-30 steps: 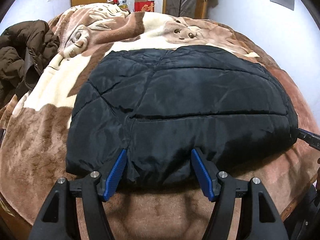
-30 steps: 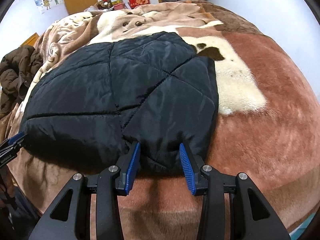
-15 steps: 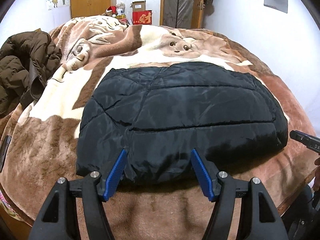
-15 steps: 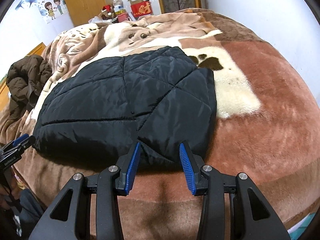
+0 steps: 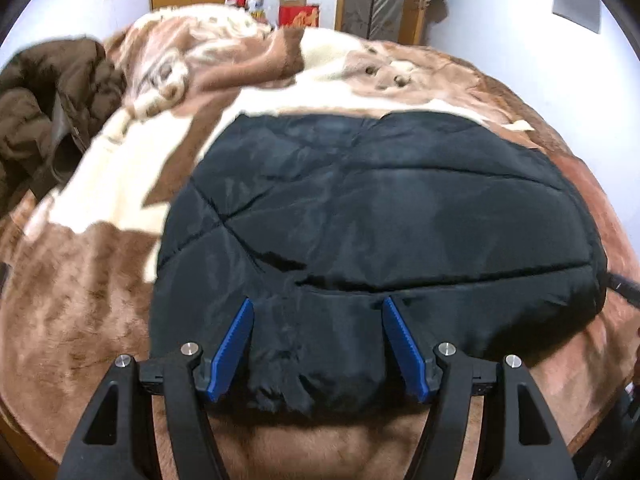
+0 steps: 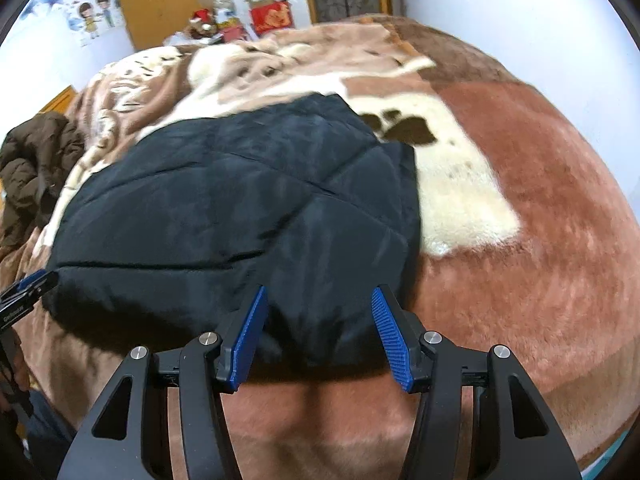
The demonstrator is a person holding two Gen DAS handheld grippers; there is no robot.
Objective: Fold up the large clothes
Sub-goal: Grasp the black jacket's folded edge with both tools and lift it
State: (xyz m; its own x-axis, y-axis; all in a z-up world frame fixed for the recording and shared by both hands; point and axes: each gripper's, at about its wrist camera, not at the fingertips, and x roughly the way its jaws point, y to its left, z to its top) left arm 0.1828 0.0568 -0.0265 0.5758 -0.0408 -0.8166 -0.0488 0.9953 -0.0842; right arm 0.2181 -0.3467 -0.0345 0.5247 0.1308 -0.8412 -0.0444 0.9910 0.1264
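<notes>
One black quilted jacket [image 5: 380, 220] lies on one brown-and-cream plush blanket [image 5: 80, 300]. One brown coat [image 5: 44, 108] sits heaped at the blanket's edge. Two grippers show, the left gripper [image 5: 318, 308] and the right gripper [image 6: 320, 296], each with two blue pads.

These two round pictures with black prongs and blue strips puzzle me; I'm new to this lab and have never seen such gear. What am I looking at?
Each picture comes from a wide-angle camera fixed on a hand-held tool that a person carries, one per hand; there is no robot arm. The camera looks forward along the tool's two fingers, the black prongs with blue pads. One picture shows the left gripper, the other the right gripper. Both are open, and each has the near edge of a black padded jacket between its fingers, not yet pinched. The jacket lies already folded on a brown and cream blanket covering a bed. A brown coat lies heaped at the left. Both pictures are somewhat blurred.
</notes>
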